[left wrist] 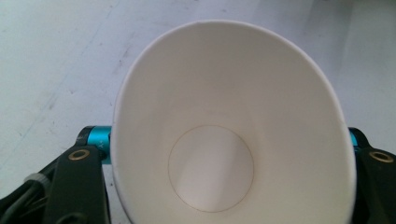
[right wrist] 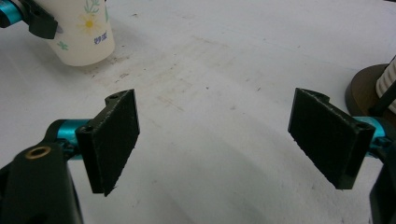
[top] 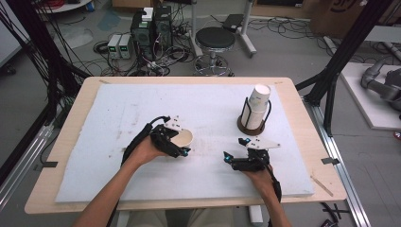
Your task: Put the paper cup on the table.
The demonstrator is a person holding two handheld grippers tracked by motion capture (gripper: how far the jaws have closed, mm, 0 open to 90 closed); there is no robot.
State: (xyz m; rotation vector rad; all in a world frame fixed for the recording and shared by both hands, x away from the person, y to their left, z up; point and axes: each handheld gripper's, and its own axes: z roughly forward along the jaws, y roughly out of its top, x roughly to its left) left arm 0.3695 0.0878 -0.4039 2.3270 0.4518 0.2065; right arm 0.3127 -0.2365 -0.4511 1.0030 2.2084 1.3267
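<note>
In the left gripper view the paper cup (left wrist: 224,130) hides the jaws' pads and its lower rim is cut off by the bottom edge, while in the right gripper view the cup stack (right wrist: 387,79) and its holder (right wrist: 362,93) are cropped at the right edge.

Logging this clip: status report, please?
Left gripper shut on paper cup, empty. Right gripper open, nothing between jaws. Cup stack in holder, path clear.

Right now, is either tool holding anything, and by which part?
The left tool grips a paper cup by its side walls, squeezing it oval. The right tool is open and holds nothing.
</note>
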